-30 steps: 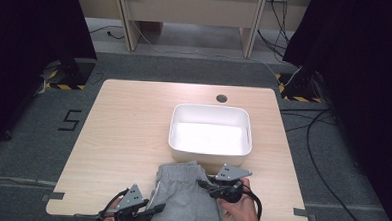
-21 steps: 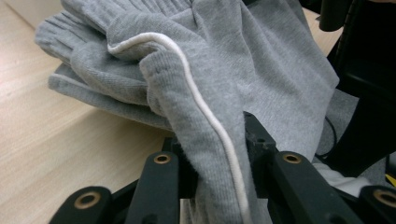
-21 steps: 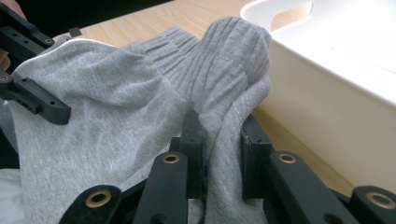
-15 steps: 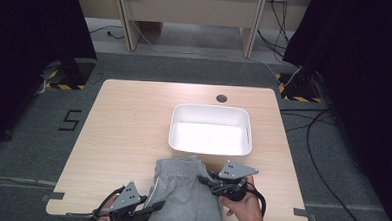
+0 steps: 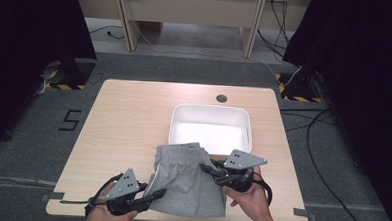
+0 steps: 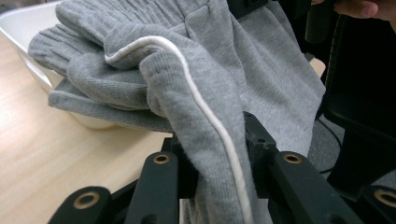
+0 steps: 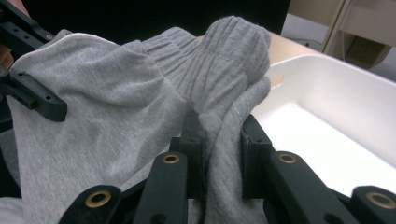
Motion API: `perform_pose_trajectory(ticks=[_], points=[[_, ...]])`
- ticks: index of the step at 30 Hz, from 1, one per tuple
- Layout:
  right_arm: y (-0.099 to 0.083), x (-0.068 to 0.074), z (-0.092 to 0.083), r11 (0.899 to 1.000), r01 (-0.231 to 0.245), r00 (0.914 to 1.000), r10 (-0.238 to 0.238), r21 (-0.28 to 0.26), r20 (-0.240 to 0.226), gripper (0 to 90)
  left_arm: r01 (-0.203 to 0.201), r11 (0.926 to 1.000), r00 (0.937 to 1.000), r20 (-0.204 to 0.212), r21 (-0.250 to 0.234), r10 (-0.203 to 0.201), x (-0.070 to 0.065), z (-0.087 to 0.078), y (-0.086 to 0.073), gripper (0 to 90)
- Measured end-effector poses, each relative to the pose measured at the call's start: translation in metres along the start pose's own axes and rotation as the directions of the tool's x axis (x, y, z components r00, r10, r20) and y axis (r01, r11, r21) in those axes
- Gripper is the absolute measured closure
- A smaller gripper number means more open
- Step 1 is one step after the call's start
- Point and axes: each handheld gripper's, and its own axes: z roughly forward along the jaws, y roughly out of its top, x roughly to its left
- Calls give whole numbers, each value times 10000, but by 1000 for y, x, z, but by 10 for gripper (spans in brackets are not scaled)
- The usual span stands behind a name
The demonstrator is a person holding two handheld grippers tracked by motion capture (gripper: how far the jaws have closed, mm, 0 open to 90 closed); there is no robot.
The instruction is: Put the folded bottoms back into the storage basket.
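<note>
Grey shorts (image 5: 188, 182) hang between the left gripper (image 5: 147, 196) and the right gripper (image 5: 209, 170), each clamped on a side edge, just short of the white bin (image 5: 246, 122) beyond them.

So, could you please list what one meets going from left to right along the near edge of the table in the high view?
left gripper → grey shorts → right gripper, the person's right hand behind it.

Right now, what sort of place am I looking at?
Probably a lab or test room set up for recording: a lone wooden table on grey carpet, black curtains at both sides, and cables trailing across the floor.
</note>
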Motion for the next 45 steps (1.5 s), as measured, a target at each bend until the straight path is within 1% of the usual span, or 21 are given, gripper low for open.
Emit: perform_pose_trajectory(ticks=[2, 5, 10, 12, 15, 18, 20, 22, 26, 29, 31, 32, 33, 35, 37, 39, 40, 41, 43, 45], points=[[2, -1, 0, 10000, -16, 10000, 16, -59, 27, 762, -8, 10000, 10000, 6, -82, 8, 3, 1, 6, 703], [10, -8, -1, 10000, 1, 10000, -1, -23, 76, 762, 130, 9998, 9999, 70, -173, -129, 9, 3, 14, 703], [25, -20, -5, 10000, 16, 10000, -16, -41, 53, 762, 130, 9994, 9998, 127, -333, -126, 15, 4, 30, 703], [32, -24, -6, 9999, 119, 9998, -118, -20, 130, 762, 99, 9994, 9999, 129, -345, -95, 18, 4, 38, 703], [40, -31, -7, 9999, 105, 9998, -106, 28, 196, 762, 107, 9992, 9999, 134, -386, -102, 24, 8, 48, 703], [47, -38, -7, 9999, 158, 9992, -160, 57, 369, 762, 111, 9993, 9999, 108, -366, -107, 29, 11, 54, 703], [49, -42, -5, 9998, 137, 9991, -143, 146, 410, 762, 216, 9993, 9997, 131, -321, -212, 33, 15, 58, 703], [51, -47, -4, 9996, 102, 9990, -113, 256, 430, 762, 188, 9994, 9998, 95, -294, -185, 35, 18, 61, 703], [58, -57, -2, 9993, 72, 9984, -93, 366, 555, 762, 271, 9991, 9996, 117, -332, -267, 43, 27, 70, 703], [63, -66, -1, 9991, 114, 9977, -140, 402, 659, 762, 419, 9983, 9990, 146, -417, -413, 50, 34, 77, 703], [67, -74, -1, 9990, 14, 9977, -44, 454, 676, 762, 496, 9978, 9987, 150, -440, -489, 54, 39, 82, 702], [69, -79, 1, 9987, -1, 9976, -35, 514, 693, 762, 540, 9975, 9985, 130, -455, -534, 56, 42, 84, 702], [71, -83, 2, 9979, -59, 9973, 12, 638, 734, 762, 518, 9976, 9986, 76, -455, -515, 57, 45, 86, 703], [75, -92, 4, 9973, -11, 9963, -51, 733, 856, 762, 425, 9981, 9990, -88, -446, -429, 60, 51, 90, 702], [77, -97, 7, 9968, -54, 9957, -20, 793, 923, 762, 380, 9984, 9990, -211, -425, -389, 65, 57, 94, 702], [79, -104, 10, 9966, -66, 9948, -17, 821, 1014, 762, 612, 9971, 9980, -142, -442, -618, 69, 63, 96, 702], [80, -107, 11, 9961, -117, 9943, 24, 874, 1065, 761, 621, 9972, 9979, -165, -423, -628, 72, 66, 97, 702], [81, -113, 13, 9957, -156, 9935, 51, 916, 1136, 762, 654, 9971, 9976, -193, -395, -662, 74, 69, 99, 701], [82, -115, 14, 9955, -192, 9930, 82, 923, 1182, 762, 690, 9967, 9972, -244, -424, -701, 78, 75, 102, 702], [84, -122, 15, 9954, -169, 9918, 47, 941, 1280, 761, 733, 9965, 9968, -299, -399, -745, 81, 80, 104, 702]])
